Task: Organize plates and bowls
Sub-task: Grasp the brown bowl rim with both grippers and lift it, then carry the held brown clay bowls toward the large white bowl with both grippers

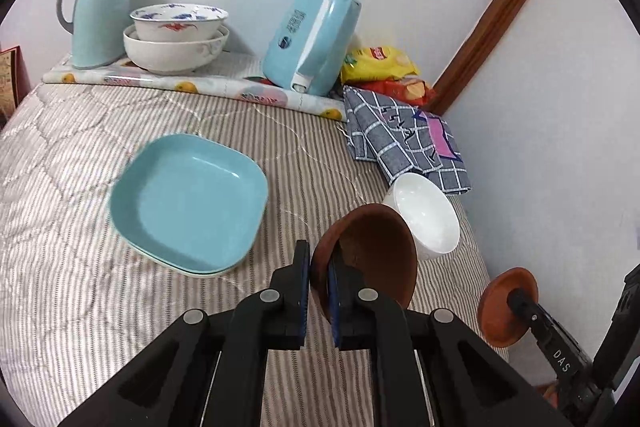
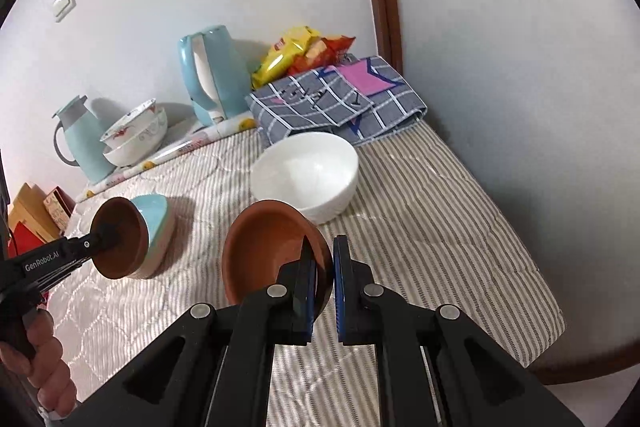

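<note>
Two brown clay bowls are held clear of the striped bed (image 1: pixel 80 287): the left claw (image 1: pixel 319 291) is clenched on the rim of the first brown bowl (image 1: pixel 376 251), the right claw (image 2: pixel 324 287) on the rim of the second brown bowl (image 2: pixel 268 247). Part of the sorting appears done: turquoise plates (image 1: pixel 188 199) are stacked, and patterned bowls (image 1: pixel 176 39) are nested by the wall. The white bowl (image 2: pixel 306 173) is left alone, and both brown bowls are judged yet to be placed.

White walls (image 2: pixel 160 7) meeting at a corner, brown wooden trim (image 1: pixel 492 11), a light switch (image 2: pixel 64 2), striped quilted bedding (image 1: pixel 60 227) below.
</note>
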The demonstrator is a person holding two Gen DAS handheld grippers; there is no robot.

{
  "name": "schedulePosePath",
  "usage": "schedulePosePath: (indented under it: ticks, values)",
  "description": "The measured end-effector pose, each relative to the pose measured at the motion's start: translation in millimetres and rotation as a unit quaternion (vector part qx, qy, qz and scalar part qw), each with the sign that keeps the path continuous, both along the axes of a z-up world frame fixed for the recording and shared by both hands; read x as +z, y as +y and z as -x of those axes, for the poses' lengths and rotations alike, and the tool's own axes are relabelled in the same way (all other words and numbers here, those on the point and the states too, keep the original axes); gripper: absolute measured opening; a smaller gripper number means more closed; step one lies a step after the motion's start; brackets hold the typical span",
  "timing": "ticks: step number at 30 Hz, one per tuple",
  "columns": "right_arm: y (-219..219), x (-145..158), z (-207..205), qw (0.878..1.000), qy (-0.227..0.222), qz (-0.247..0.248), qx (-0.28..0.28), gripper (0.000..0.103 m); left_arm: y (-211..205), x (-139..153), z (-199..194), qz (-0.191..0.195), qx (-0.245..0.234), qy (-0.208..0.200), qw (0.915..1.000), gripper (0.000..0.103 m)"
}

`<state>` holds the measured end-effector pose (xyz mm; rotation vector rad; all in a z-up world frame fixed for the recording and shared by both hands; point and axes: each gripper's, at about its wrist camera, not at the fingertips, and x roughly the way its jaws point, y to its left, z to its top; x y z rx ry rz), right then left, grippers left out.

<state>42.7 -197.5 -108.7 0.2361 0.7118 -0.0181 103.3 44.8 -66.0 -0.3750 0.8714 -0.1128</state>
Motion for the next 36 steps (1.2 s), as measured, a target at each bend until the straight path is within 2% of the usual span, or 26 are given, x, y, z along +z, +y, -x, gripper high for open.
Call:
schedulePosePath:
  ticks: [9, 20, 36]
  values:
    - [20, 18, 3, 1.0, -0.017, -0.009, -0.003, 0.008, 30, 16, 11, -0.006, 0.012, -0.012, 0.9998, 0.009]
    - [37, 23, -3, 1.0, -0.018, -0.013, 0.008, 0.008, 52, 22, 13, 0.001, 0.023, -0.019, 0.9996, 0.009]
    - [12, 40, -24, 1.0, -0.024, -0.012, -0.007, 0.008, 22, 33, -16, 0.007, 0.003, -0.031, 0.9995, 0.009]
